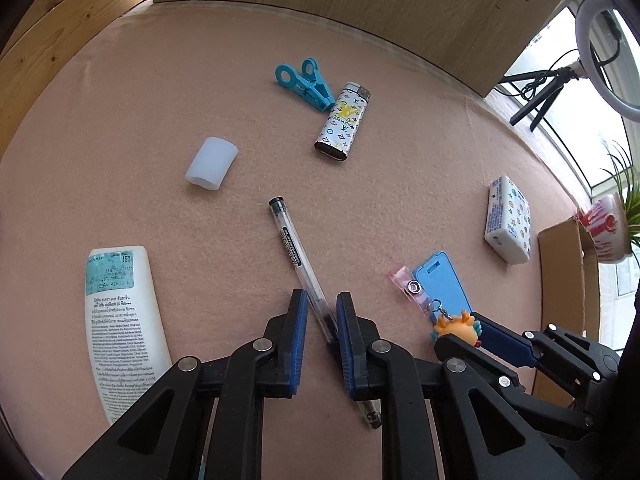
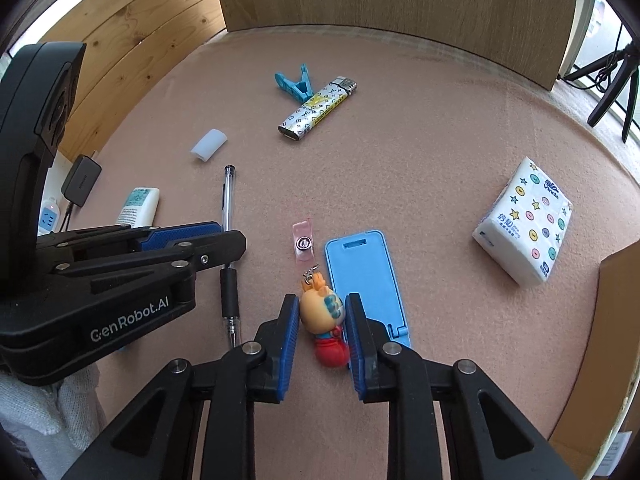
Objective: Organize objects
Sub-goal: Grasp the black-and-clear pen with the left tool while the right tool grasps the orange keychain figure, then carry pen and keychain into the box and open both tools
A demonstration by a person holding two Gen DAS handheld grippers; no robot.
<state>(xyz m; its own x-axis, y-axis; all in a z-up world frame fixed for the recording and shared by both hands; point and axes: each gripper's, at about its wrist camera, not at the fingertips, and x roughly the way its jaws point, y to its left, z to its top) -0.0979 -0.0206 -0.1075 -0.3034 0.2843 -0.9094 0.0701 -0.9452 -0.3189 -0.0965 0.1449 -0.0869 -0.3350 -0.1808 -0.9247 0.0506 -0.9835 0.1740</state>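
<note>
Blue phone stand (image 2: 366, 280) lies touching the toy keychain (image 2: 324, 316), tissue pack (image 2: 524, 226) well apart

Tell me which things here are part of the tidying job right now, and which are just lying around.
In hand now: pen between the left tool, cartoon keychain between the right tool.

Lying about: lighter, blue clip, tissue pack, blue phone stand, white tube.
</note>
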